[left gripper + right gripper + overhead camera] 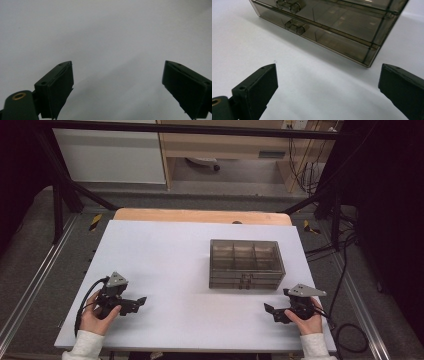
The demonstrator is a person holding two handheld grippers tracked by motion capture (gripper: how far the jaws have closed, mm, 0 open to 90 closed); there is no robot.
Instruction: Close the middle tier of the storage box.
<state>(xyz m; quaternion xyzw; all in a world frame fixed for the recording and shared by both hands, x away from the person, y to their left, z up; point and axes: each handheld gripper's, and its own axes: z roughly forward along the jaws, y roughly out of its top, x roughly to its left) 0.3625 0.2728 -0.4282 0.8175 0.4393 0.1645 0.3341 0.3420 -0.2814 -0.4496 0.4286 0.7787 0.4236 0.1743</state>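
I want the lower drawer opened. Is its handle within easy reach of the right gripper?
Probably yes: the right gripper is open, bare table lies between it and the lower drawer handle.

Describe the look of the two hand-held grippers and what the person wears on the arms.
Both the left gripper and right gripper are black, each topped by a grey three-cornered plate, with a black cable trailing off. Their fingers are flat, blocky black pads with small screw holes. A brass-ringed hole sits beside one. The sleeves are white.
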